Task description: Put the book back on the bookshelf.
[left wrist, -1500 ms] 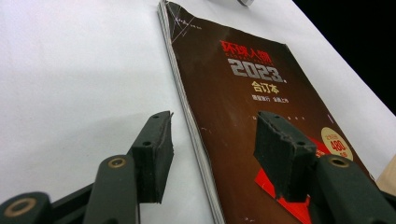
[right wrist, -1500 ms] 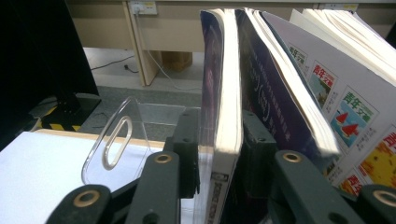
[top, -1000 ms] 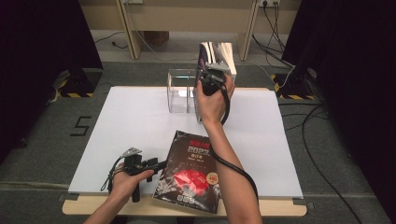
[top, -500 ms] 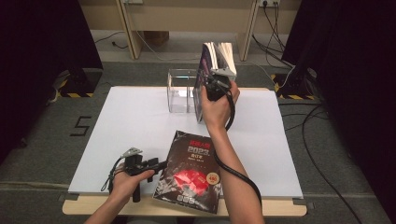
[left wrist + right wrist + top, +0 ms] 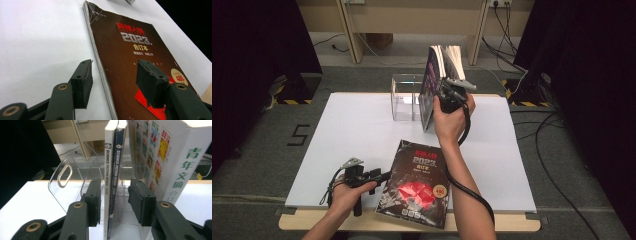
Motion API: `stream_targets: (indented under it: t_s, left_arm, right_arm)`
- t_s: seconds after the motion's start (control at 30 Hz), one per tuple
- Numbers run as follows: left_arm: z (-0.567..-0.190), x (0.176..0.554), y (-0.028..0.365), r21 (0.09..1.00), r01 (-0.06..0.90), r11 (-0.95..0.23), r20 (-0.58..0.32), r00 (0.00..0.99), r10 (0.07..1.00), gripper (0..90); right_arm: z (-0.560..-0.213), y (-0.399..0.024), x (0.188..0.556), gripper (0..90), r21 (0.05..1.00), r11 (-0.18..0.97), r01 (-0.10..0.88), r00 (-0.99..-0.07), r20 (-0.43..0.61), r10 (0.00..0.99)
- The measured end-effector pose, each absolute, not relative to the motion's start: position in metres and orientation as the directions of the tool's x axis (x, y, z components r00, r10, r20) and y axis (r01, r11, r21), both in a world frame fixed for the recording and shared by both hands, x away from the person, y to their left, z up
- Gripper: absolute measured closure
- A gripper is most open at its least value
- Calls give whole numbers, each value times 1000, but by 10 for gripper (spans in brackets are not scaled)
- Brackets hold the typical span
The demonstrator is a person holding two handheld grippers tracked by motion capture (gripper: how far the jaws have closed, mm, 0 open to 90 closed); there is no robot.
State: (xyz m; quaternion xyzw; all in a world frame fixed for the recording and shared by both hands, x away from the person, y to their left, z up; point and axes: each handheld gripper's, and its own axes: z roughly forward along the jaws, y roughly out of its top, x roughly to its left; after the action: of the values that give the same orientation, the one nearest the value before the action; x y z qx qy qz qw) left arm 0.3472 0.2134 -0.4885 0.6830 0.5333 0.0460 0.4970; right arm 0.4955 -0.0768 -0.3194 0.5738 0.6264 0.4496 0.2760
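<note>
The white table (image 5: 362, 130) carries everything here, and at its far edge, just ahead of the right gripper (image 5: 447, 95), stands a clear acrylic file holder (image 5: 404, 97) with upright magazines in it. A thick white-spined volume (image 5: 180, 162) leans just to the right of that gripper's jaws in the right gripper view. Between the jaws stand two thin Science Fiction World magazines (image 5: 112, 170), upright, spines toward the camera. The jaws have just been opening; they stand wide, with a gap on either side of the two spines, so the pads press on nothing. Nearer the person, a dark-covered magazine marked 2023 (image 5: 417, 182) lies flat on the table, just to the right of the left gripper (image 5: 379, 176) in the high view. In the left gripper view that gripper's jaws stand apart, straddling the magazine's near left edge: one pad (image 5: 82, 82) over bare table, the other (image 5: 150, 80) above the cover, neither gripping it.
</note>
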Motion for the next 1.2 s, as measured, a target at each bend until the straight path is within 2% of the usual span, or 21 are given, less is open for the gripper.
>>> stream_targets:
  t_s: [0.33,0.67,0.97,1.2]
  left_arm:
    - [-486,348,216,729,680,73,-470,420,776,462]
    - [-486,349,217,730,678,81,-474,418,775,462]
    - [-486,349,217,731,679,77,-473,422,774,462]
    - [-487,349,218,730,679,77,-474,422,772,461]
  right_arm:
    - [-307,-71,518,593,885,-62,461,-180,162,970]
    - [-295,-54,546,667,869,-6,495,-168,103,980]
    - [-295,-40,555,671,859,31,511,-203,85,976]
    - [-293,-37,567,672,824,61,563,-209,71,975]
